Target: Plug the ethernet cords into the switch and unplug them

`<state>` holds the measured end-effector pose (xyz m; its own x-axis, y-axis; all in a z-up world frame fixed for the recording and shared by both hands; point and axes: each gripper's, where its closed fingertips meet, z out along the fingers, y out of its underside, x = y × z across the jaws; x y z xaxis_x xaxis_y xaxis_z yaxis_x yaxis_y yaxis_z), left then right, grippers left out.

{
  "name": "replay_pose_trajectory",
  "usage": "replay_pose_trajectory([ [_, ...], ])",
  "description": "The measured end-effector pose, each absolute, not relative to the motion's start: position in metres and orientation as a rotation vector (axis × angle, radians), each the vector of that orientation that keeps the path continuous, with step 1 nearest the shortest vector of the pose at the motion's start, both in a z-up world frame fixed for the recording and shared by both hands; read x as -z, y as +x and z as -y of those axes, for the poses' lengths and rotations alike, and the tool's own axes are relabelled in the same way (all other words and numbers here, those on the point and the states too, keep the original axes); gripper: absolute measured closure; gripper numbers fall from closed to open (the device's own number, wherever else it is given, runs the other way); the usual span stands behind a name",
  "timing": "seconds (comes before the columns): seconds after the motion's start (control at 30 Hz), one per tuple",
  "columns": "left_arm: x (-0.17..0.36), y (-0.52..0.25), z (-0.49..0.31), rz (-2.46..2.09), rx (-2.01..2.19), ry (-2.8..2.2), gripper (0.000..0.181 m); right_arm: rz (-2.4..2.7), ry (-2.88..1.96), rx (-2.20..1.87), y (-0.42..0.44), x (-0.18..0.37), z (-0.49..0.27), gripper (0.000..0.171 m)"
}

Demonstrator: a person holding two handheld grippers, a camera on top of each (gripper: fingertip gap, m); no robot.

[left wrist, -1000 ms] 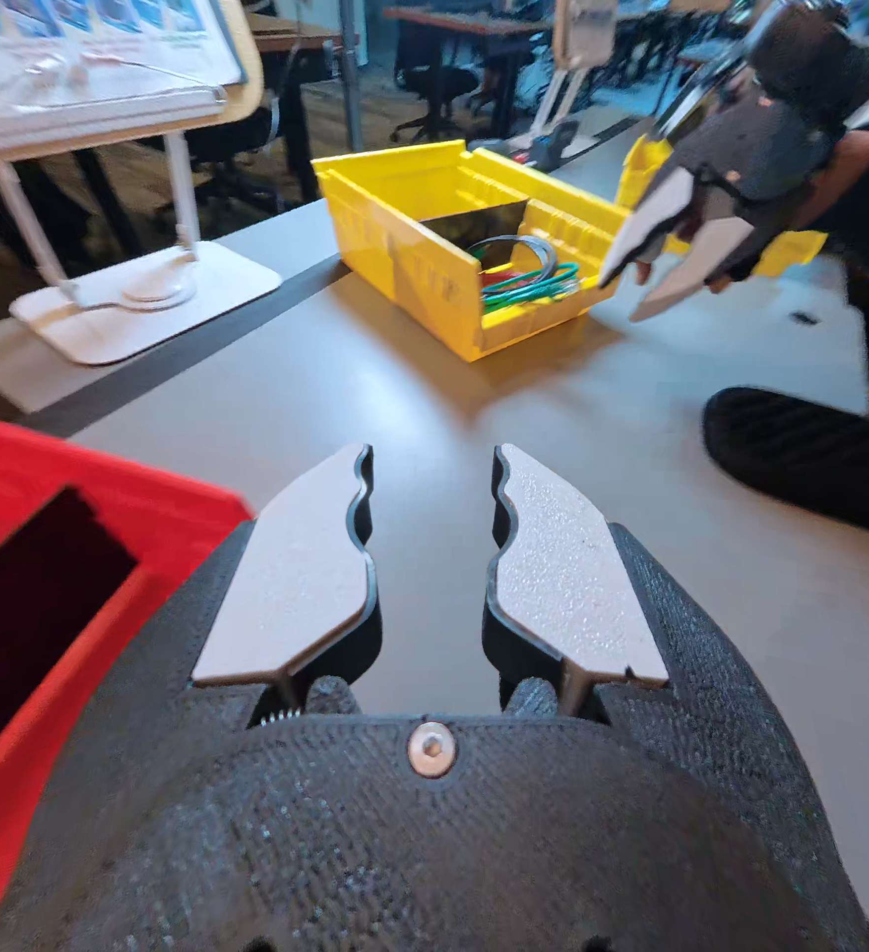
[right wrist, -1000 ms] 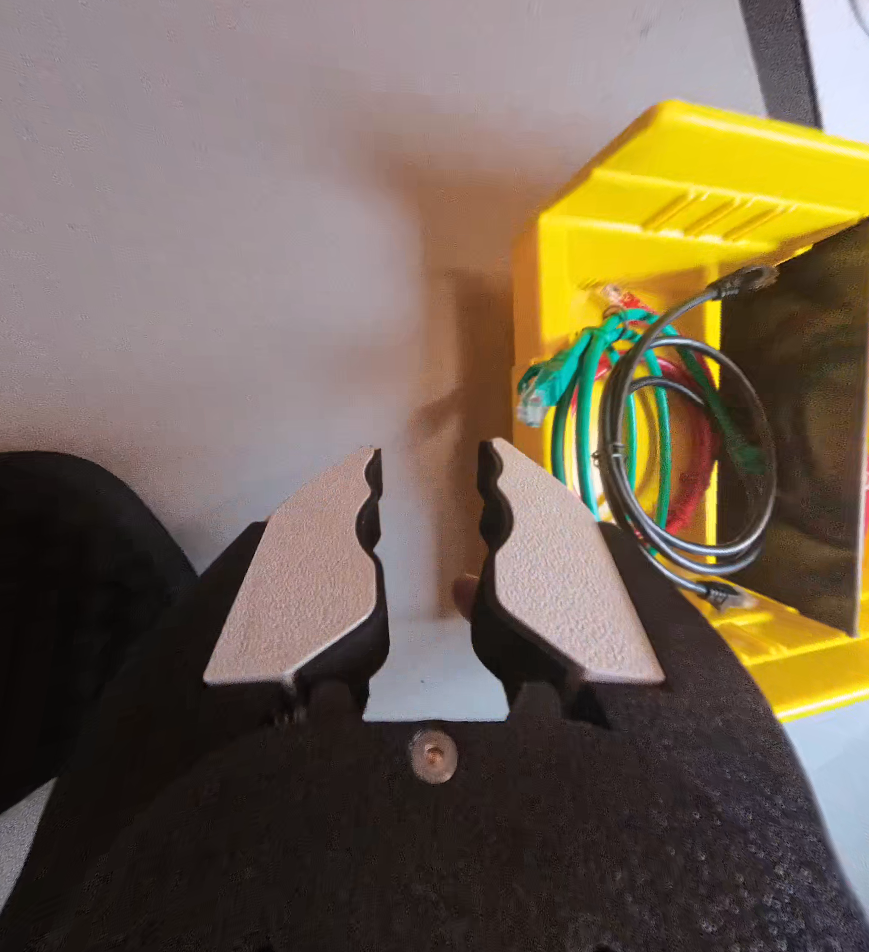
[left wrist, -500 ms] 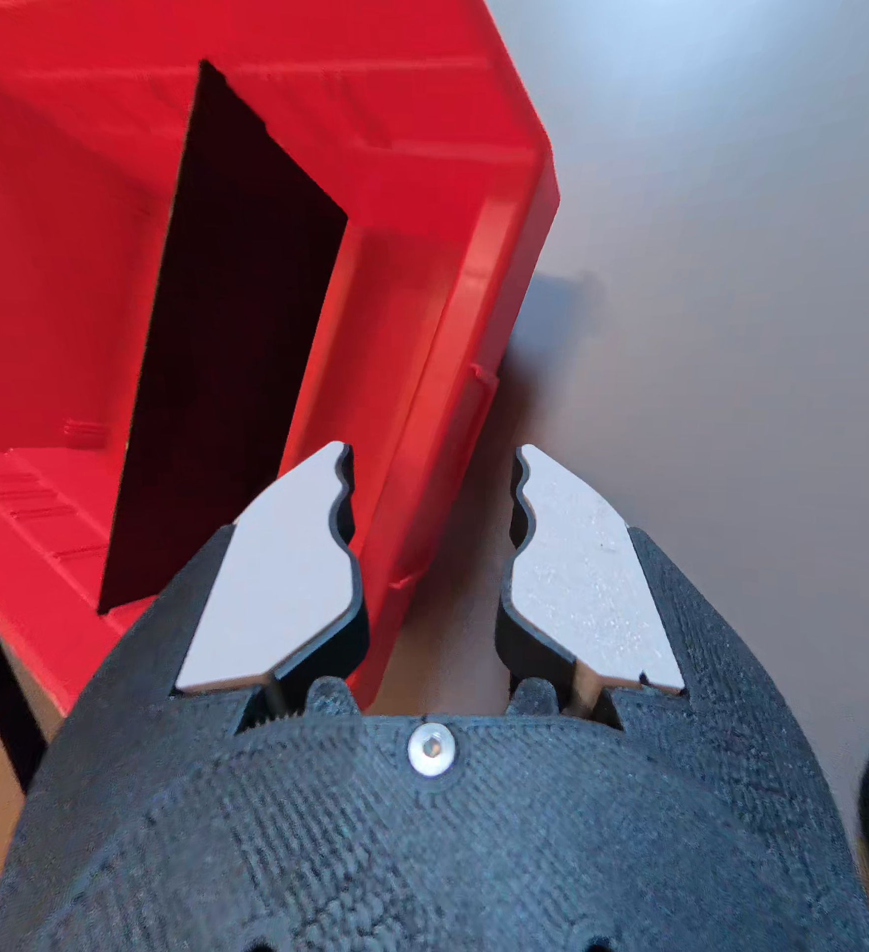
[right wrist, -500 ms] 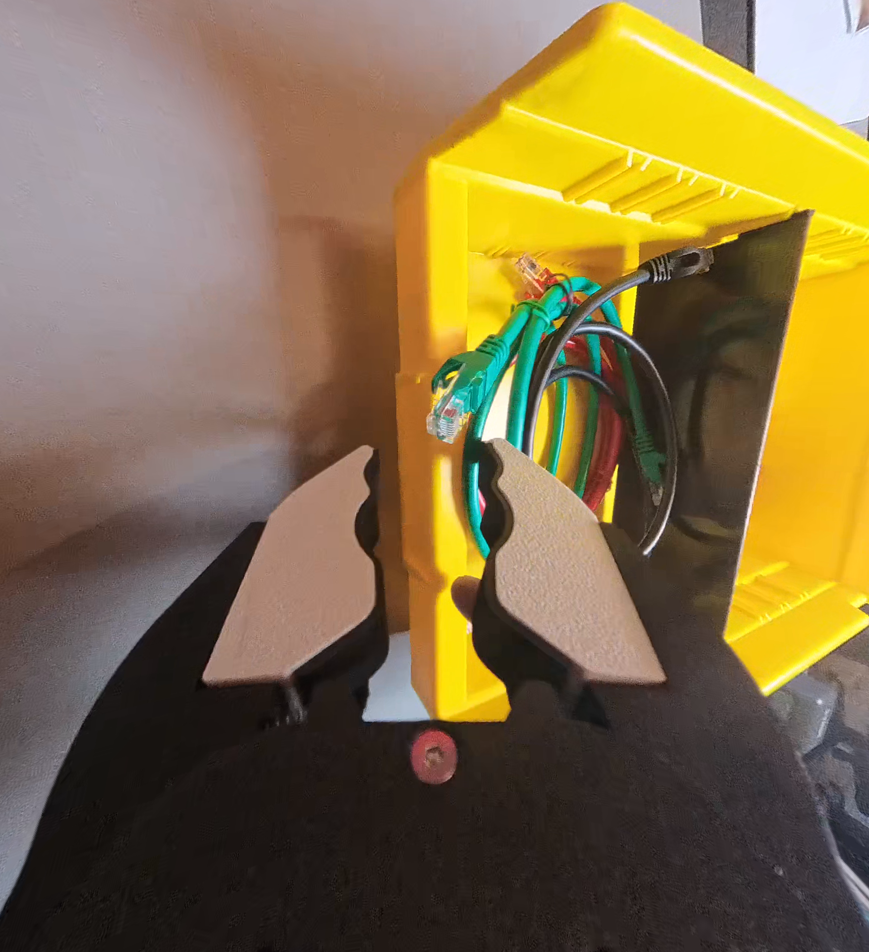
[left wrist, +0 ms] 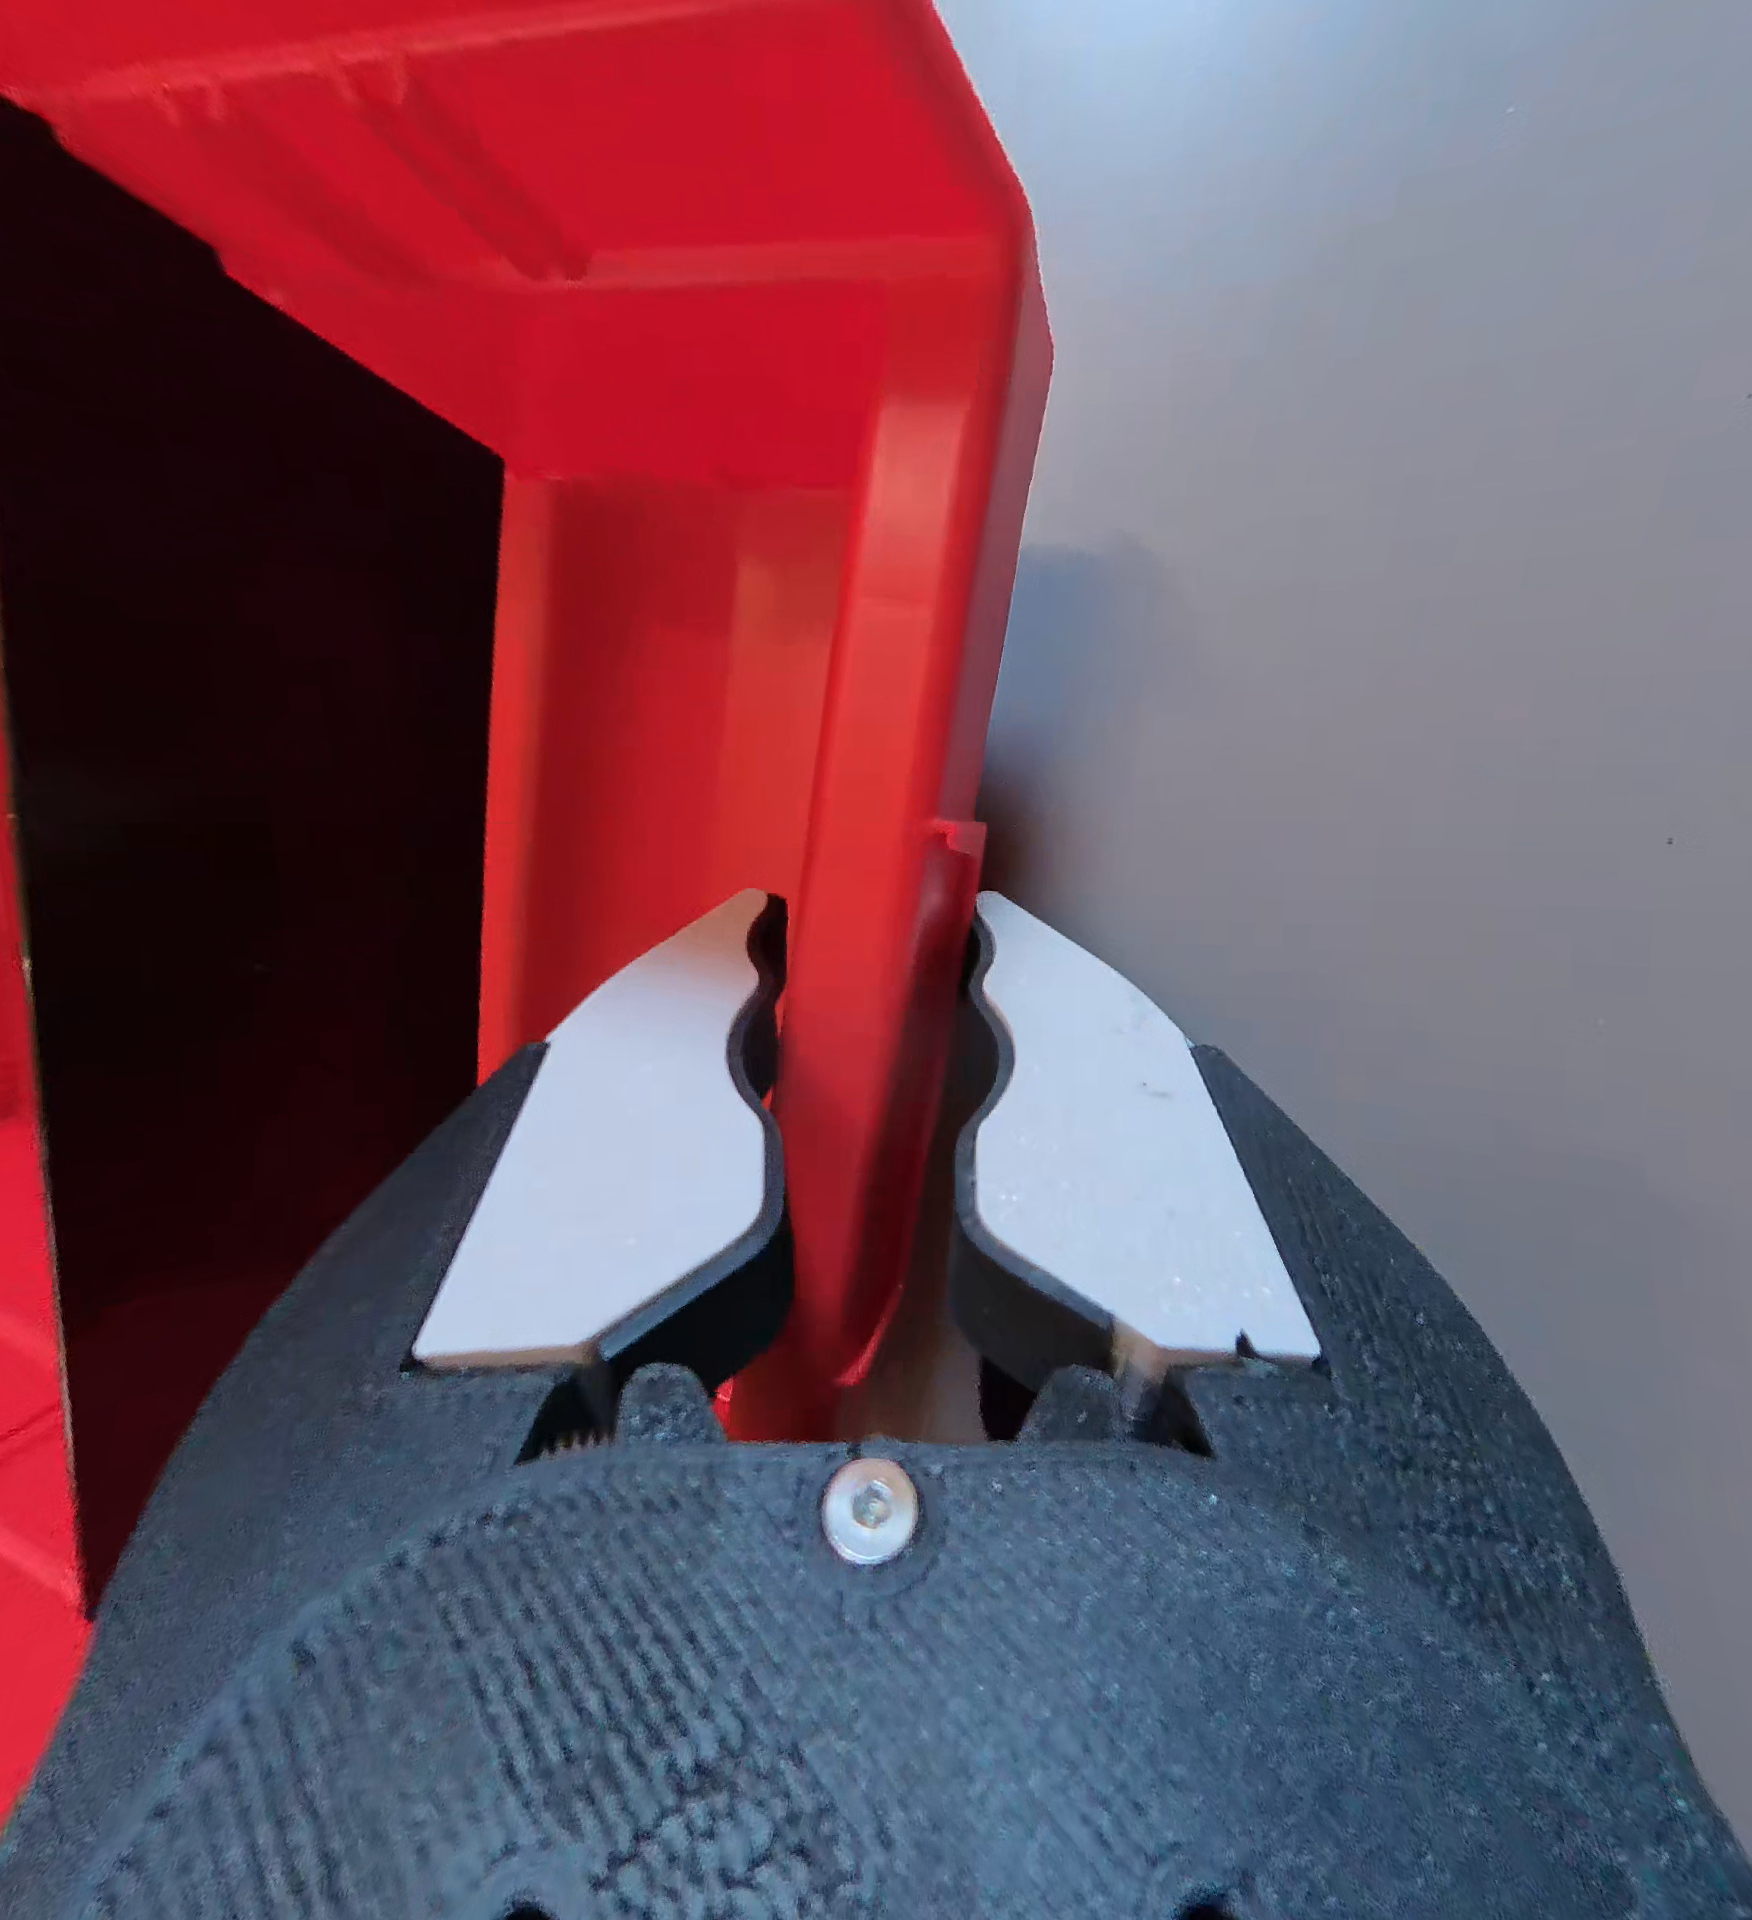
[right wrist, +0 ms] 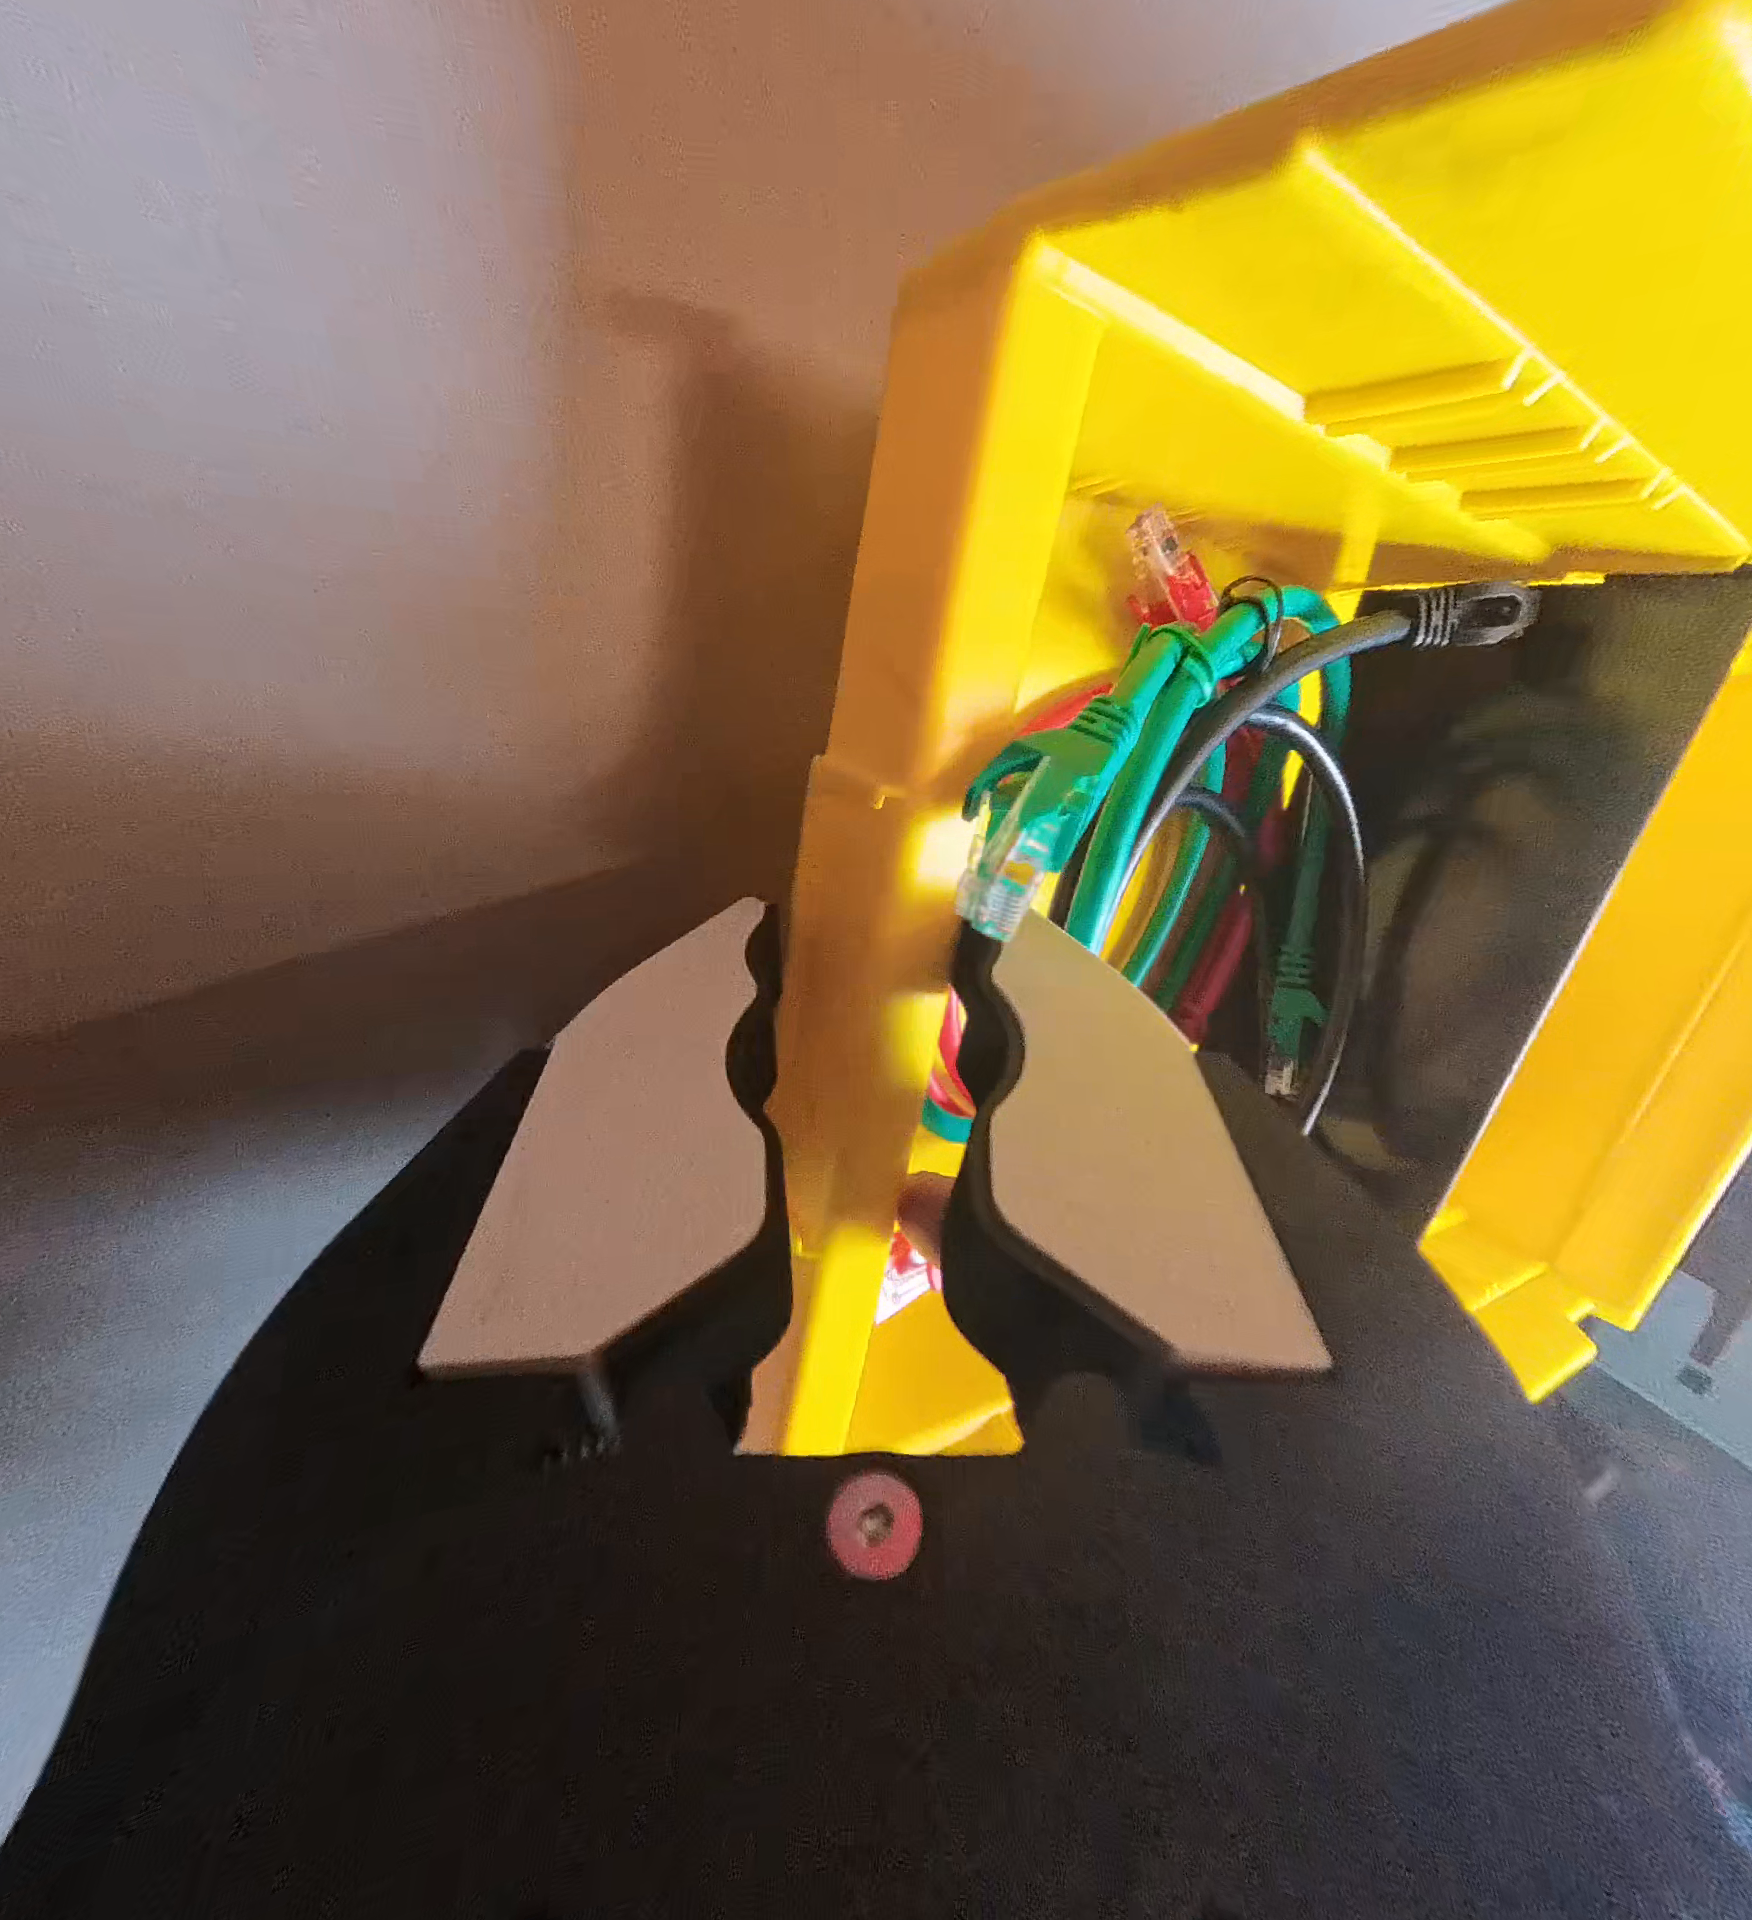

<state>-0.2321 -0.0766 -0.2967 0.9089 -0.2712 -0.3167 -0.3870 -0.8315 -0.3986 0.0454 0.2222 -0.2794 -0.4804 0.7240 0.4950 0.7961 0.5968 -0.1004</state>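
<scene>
The left tool [left wrist: 872,914] points forward and down, its two pale fingers [left wrist: 623,1143] drawn in close with only a narrow gap, pressing a thin red wall between them. The right tool [right wrist: 867,920] is posed alike, its fingers [right wrist: 633,1143] nearly together and clamping a yellow wall that fills the gap.

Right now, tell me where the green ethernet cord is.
Right wrist view: the green ethernet cord lies coiled with red and black cords inside the yellow bin, just beyond the right gripper.
</scene>
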Motion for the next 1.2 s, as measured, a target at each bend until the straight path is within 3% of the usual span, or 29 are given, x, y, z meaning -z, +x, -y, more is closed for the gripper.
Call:
replay_pose_trajectory([
  [0.27, 0.295, -0.184, 0.058, -0.711, -0.346, -2.510, 0.150, 2.392, -1.067, 0.206, 0.071, 0.279, -0.187, 0.140],
  [0.53, 0.292, -0.111, -0.020, -0.996, -0.363, -2.337, 0.148, 2.318, -0.798, 0.216, 0.108, 0.268, -0.102, 0.135],
  [0.7, 0.252, -0.089, -0.039, -0.759, -0.251, -2.172, 0.140, 2.011, -1.066, -0.414, 0.141, 0.206, -0.044, 0.130],
  [0.8, 0.208, -0.048, -0.020, -0.467, 0.078, -2.017, 0.141, 1.618, -1.350, -0.602, 0.182, 0.177, -0.085, 0.131],
  [0.9, 0.200, 0.006, 0.001, -0.229, 0.398, -1.967, 0.135, 1.247, -1.629, -0.687, 0.220, 0.193, -0.141, 0.120],
  [1.07, 0.224, 0.052, -0.027, 0.092, 0.305, -1.889, 0.126, 0.971, -1.720, -0.855, 0.196, 0.219, -0.169, 0.107],
  [1.13, 0.239, 0.052, -0.045, 0.103, 0.167, -1.914, 0.122, 0.948, -1.729, -0.853, 0.182, 0.220, -0.178, 0.118],
  [1.2, 0.243, 0.052, -0.057, 0.086, 0.100, -1.924, 0.133, 1.001, -1.731, -0.846, 0.169, 0.226, -0.177, 0.156],
])
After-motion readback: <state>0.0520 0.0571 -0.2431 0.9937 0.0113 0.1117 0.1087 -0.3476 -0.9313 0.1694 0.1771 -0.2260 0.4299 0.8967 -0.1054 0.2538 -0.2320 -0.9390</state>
